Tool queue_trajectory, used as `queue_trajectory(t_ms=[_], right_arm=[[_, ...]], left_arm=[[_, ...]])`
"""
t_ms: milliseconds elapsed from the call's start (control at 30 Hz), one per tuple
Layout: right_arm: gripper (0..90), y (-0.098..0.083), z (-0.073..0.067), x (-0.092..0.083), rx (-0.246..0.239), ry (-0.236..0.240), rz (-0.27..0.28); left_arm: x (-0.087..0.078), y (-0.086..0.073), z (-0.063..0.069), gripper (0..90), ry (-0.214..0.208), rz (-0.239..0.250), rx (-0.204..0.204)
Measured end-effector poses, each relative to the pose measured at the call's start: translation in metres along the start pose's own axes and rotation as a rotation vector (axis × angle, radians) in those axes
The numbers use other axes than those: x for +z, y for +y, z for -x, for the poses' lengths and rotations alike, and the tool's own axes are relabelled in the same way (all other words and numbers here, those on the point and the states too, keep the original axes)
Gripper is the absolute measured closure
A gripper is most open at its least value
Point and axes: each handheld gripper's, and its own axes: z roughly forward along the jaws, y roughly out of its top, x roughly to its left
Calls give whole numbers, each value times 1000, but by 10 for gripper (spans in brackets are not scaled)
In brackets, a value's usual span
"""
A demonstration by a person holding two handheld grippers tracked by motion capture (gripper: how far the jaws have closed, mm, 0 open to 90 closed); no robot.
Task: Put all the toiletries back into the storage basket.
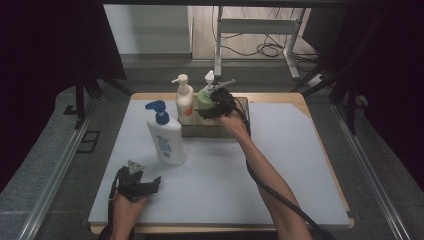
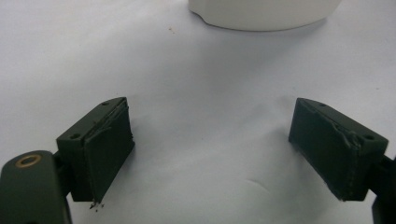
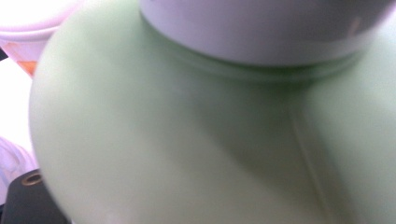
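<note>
A green pump bottle (image 1: 204,96) stands in a dark open box (image 1: 206,131) at the back of the table. My right gripper (image 1: 212,103) is at its shoulder and appears shut on it. In the right gripper view the green bottle (image 3: 187,140) sits very close, with its white collar (image 3: 261,28) above. A white bottle with an orange label (image 1: 184,104) stands in the box's left end. Out on the mat stands a white bottle with a blue pump (image 1: 166,137). My left gripper (image 1: 149,185) rests near the front left, open and holding nothing (image 2: 210,149).
The pale mat (image 1: 285,165) covers most of the wooden table. The blue-pump bottle's white base (image 2: 264,11) lies just ahead of the left jaws. A cable (image 1: 280,195) trails along the right forearm. Dark curtains flank both sides.
</note>
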Motion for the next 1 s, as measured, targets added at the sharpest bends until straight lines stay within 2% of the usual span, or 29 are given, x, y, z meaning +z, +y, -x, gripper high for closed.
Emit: queue_trajectory(t_ms=[133, 200, 267, 400, 767, 933, 1000], right_arm=[[90, 0, 1, 0, -2, 7, 8], [45, -1, 2, -1, 1, 27, 14], [0, -1, 1, -1, -8, 26, 15], [0, -1, -1, -6, -33, 24, 15], [5, -9, 3, -19, -46, 34, 10], [54, -15, 8, -26, -40, 38, 12], [84, -17, 11, -30, -34, 55, 12]], left_arm=[[0, 0, 0, 129, 0, 0, 0], [0, 0, 0, 129, 0, 0, 0], [0, 0, 0, 129, 0, 0, 0], [0, 0, 0, 129, -1, 1, 0], [0, 0, 0, 129, -1, 1, 0], [0, 0, 0, 129, -1, 1, 0], [0, 0, 0, 129, 0, 2, 0]])
